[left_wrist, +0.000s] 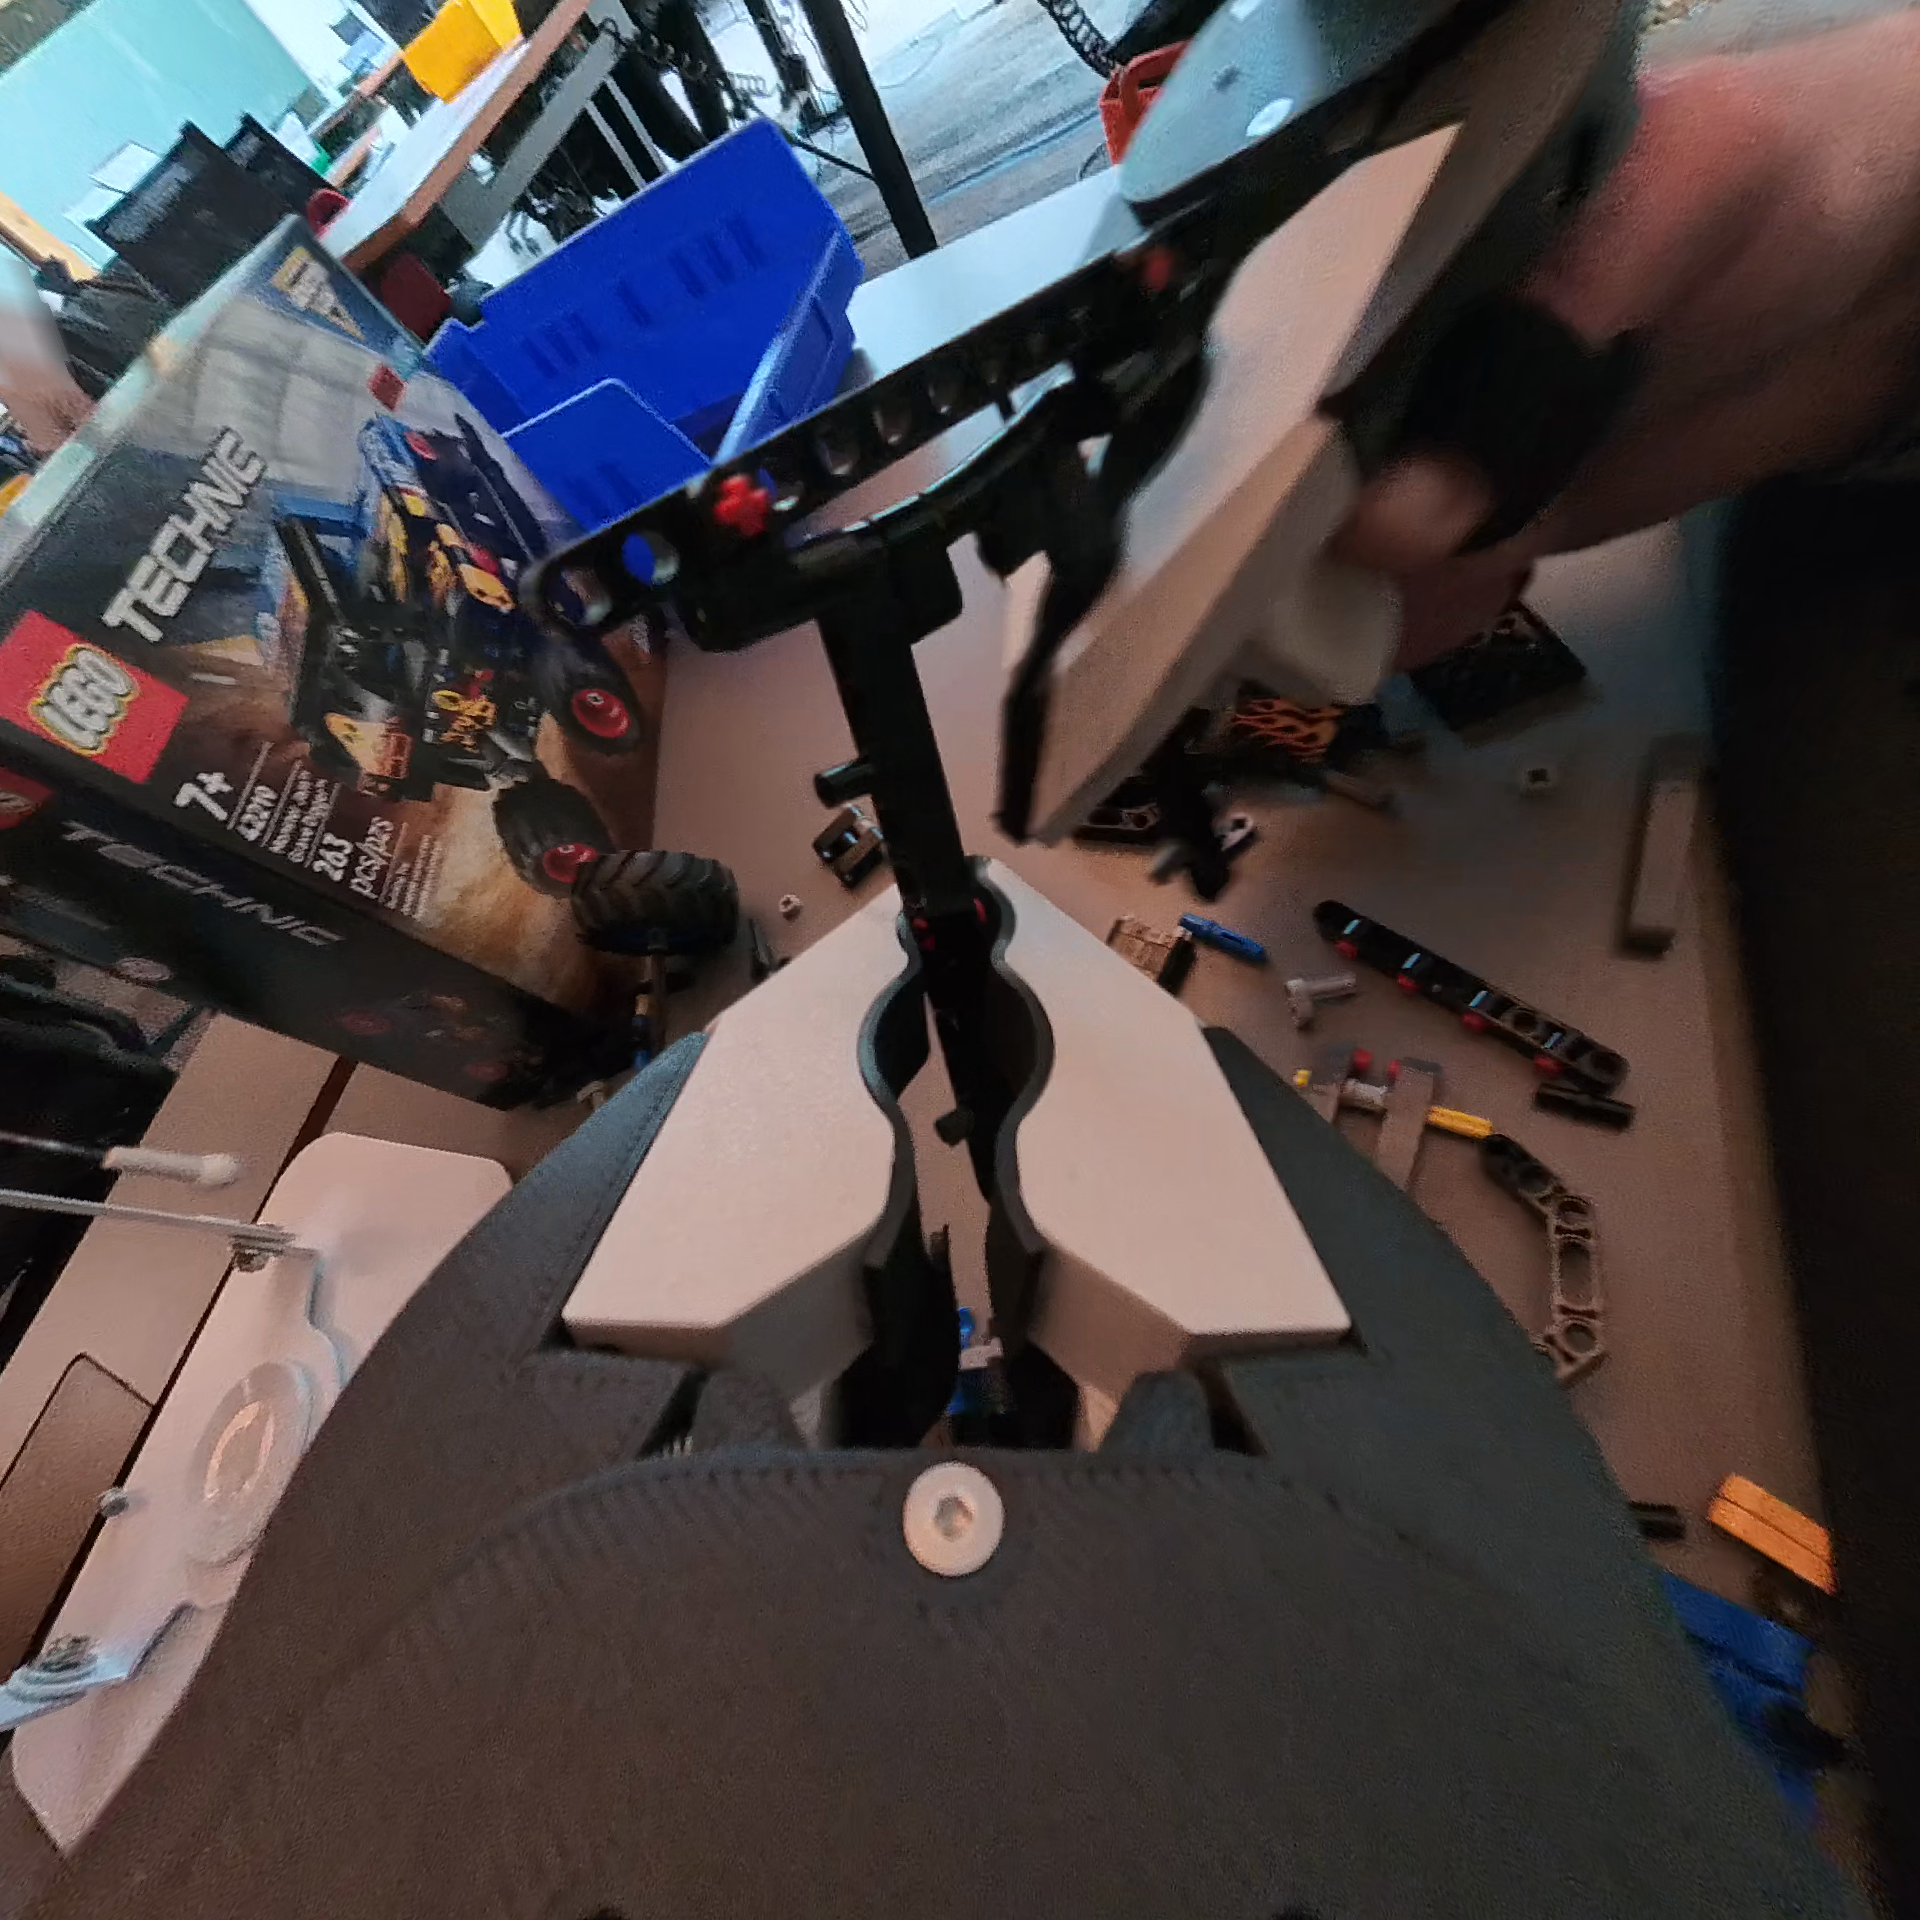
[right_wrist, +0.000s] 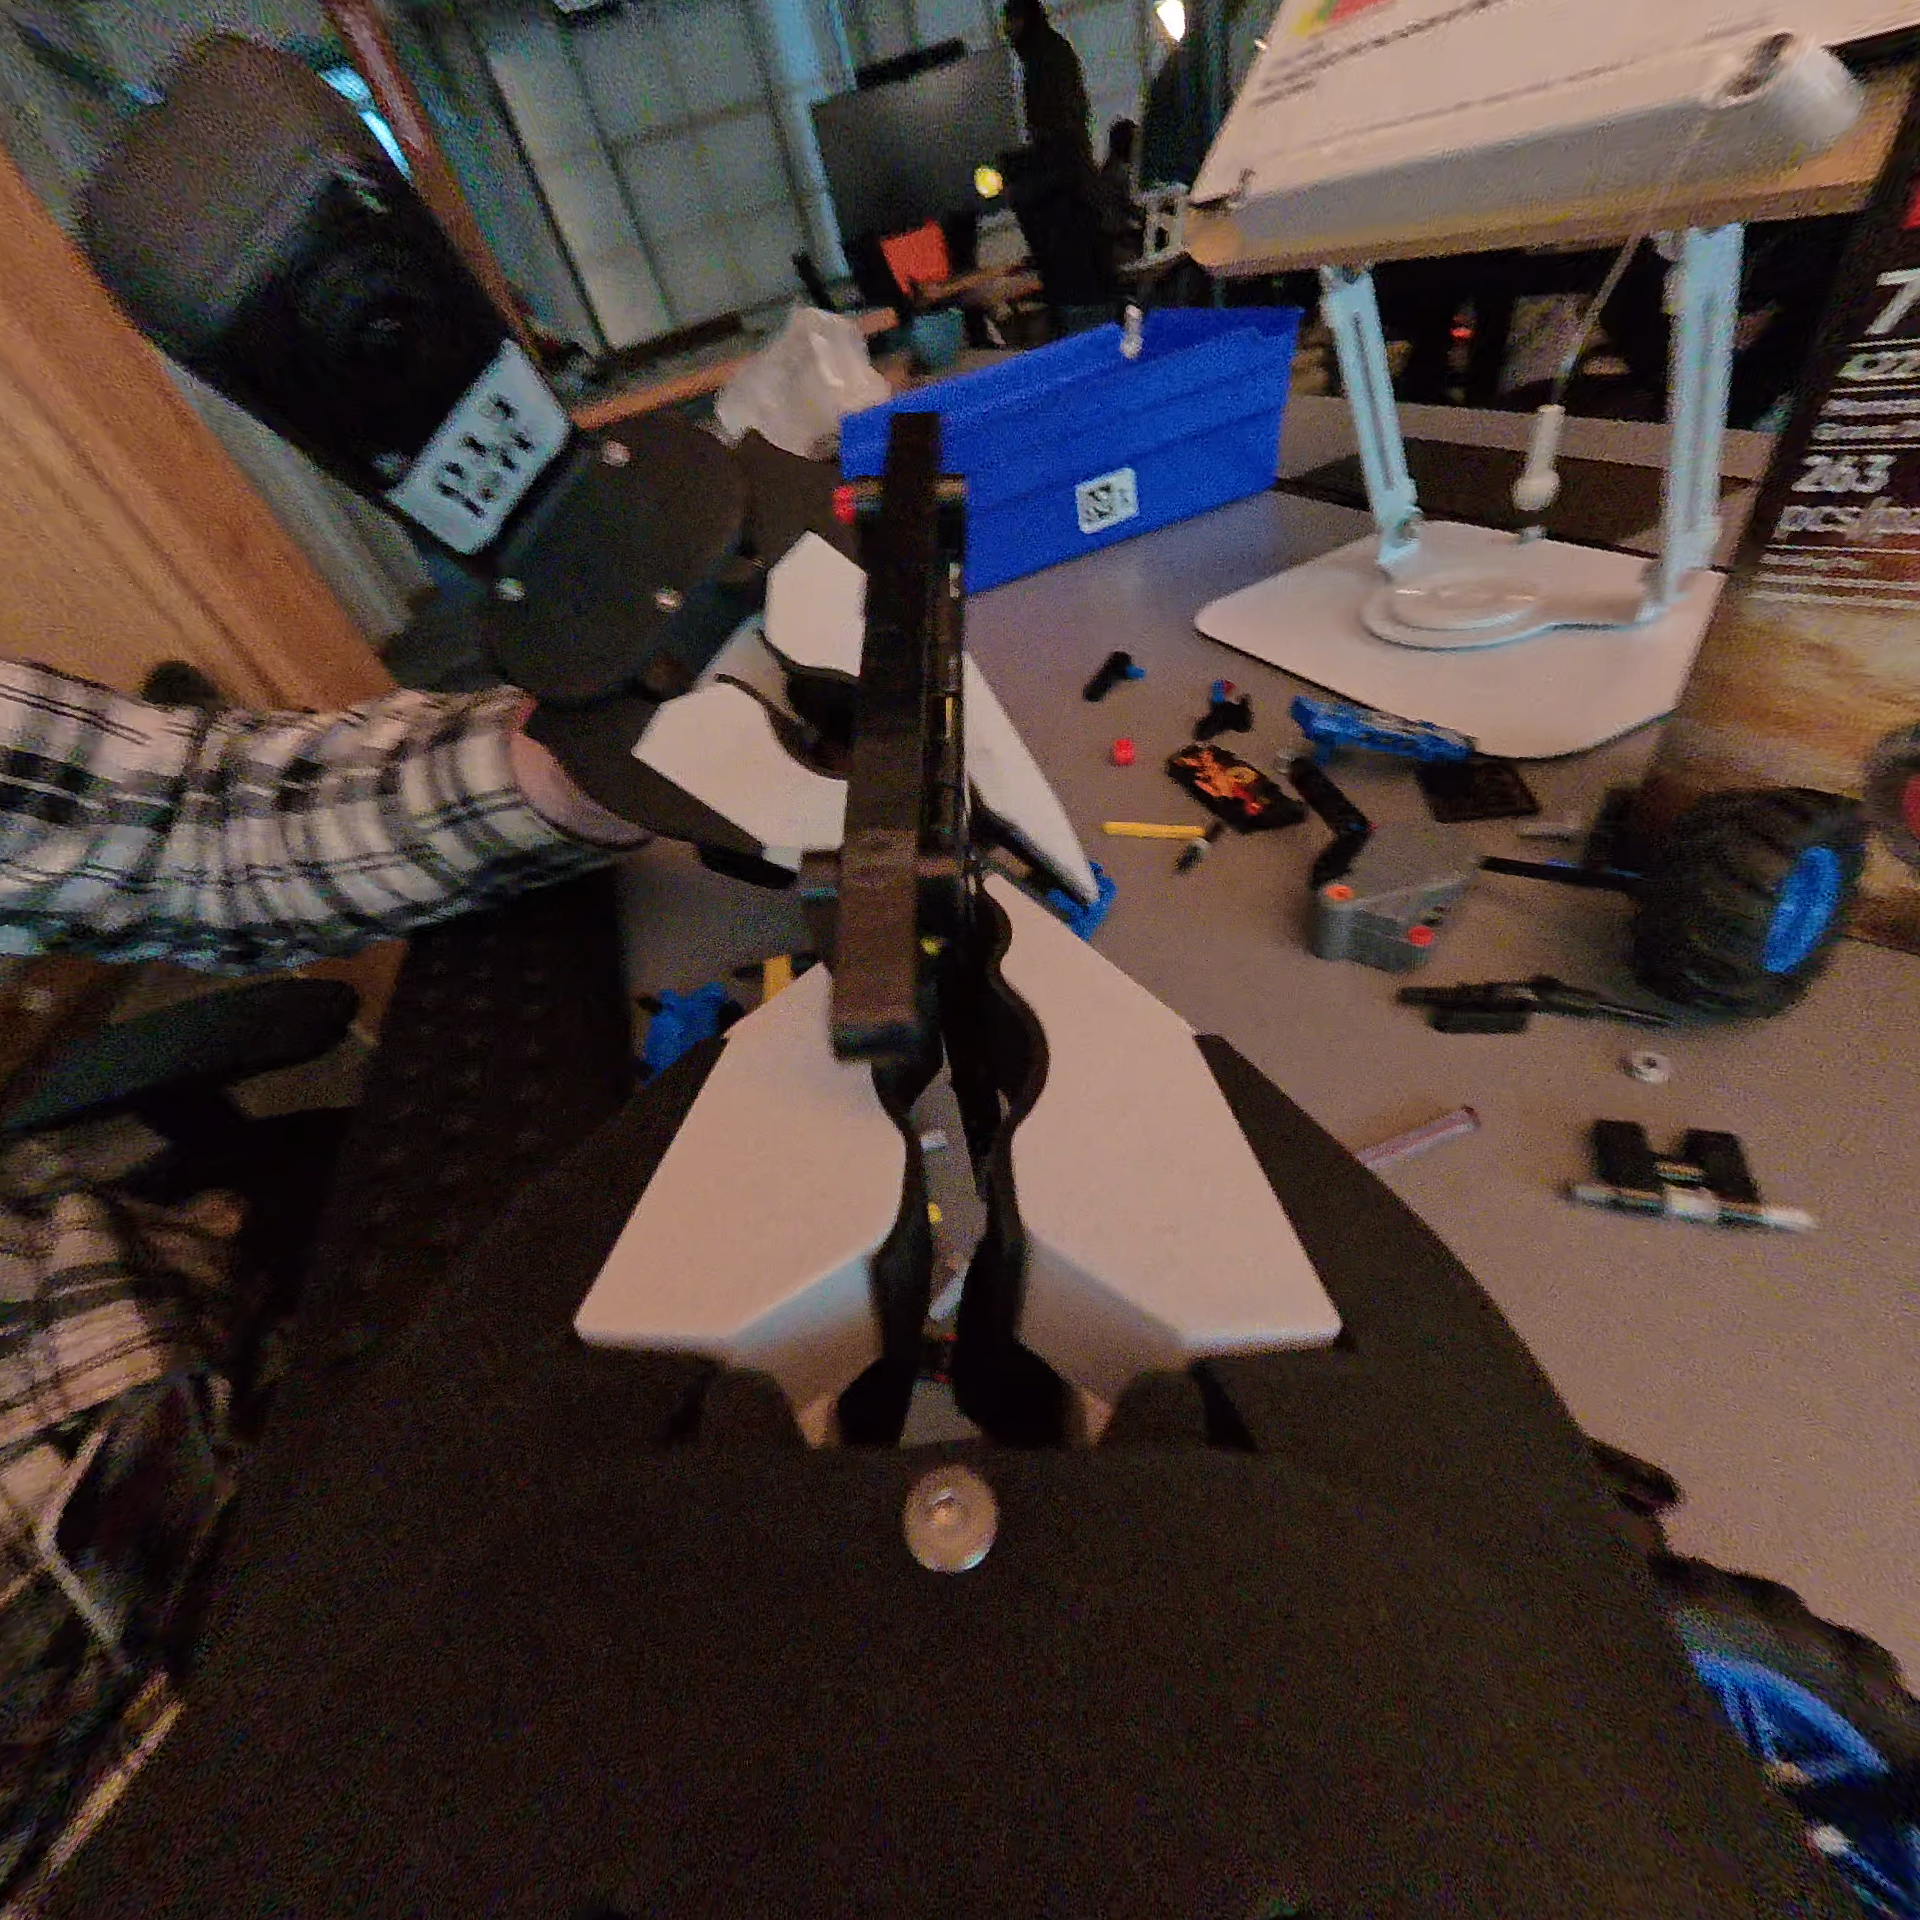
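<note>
Tongs, left (left_wrist: 951, 935) and right (right_wrist: 961, 925), both clamp black beam frame (left_wrist: 883, 665).

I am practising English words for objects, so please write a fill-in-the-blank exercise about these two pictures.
1. Both grippers are shut on one black toy frame; the left gripper holds its ____ beam.
2. The right gripper holds a beam with a row of ____.
3. The bins behind the table are ____.
4. The loose tyre in the right wrist view has a ____ hub.

Missing words: upright; holes; blue; blue
</note>
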